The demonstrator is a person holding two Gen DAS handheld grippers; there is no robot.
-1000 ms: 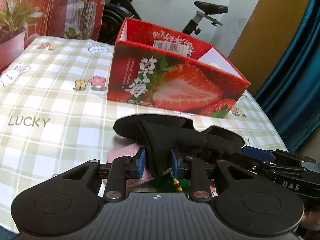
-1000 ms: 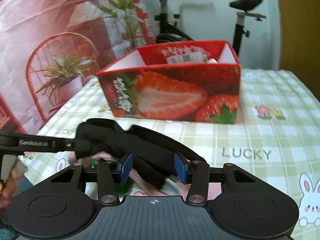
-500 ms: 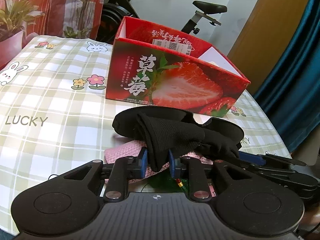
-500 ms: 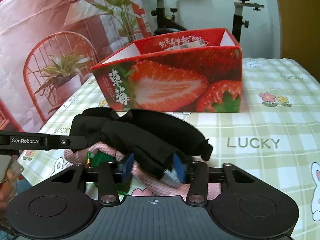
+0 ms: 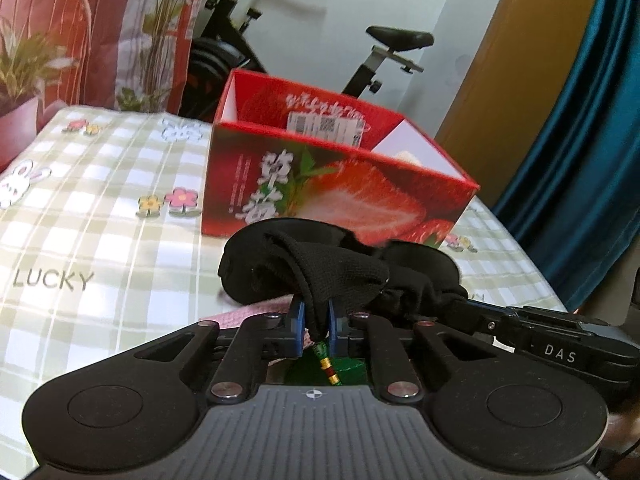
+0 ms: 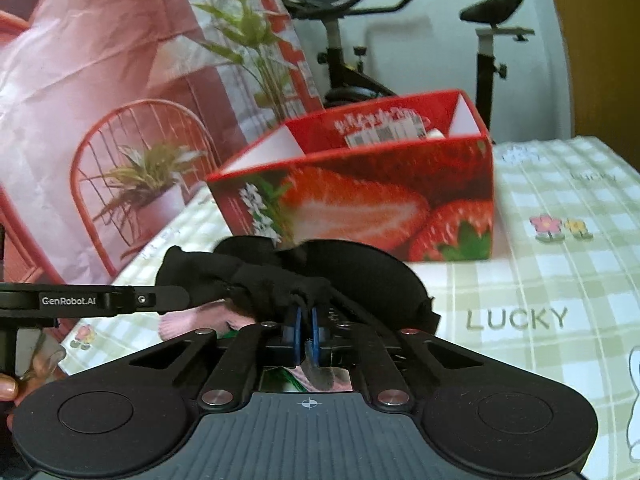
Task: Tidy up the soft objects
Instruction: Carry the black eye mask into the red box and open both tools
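- The limp black knit fabric piece [image 5: 340, 276] lies near the table's front edge, before the red strawberry-printed cardboard box [image 5: 336, 192]; bare checked tablecloth [image 5: 88, 240] spreads leftward.
- The left gripper [image 5: 315, 326] and right gripper [image 6: 304, 330], wider a second ago, now pinch the fabric.

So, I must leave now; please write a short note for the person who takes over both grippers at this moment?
Left gripper: shut on the black sock.
Right gripper: shut on the same sock's other end.
Sock lies over a pink knitted item on the checked tablecloth, in front of the open strawberry box.
Done: sock gripped by both.
Left: put the sock and pink item away, probably into the box.
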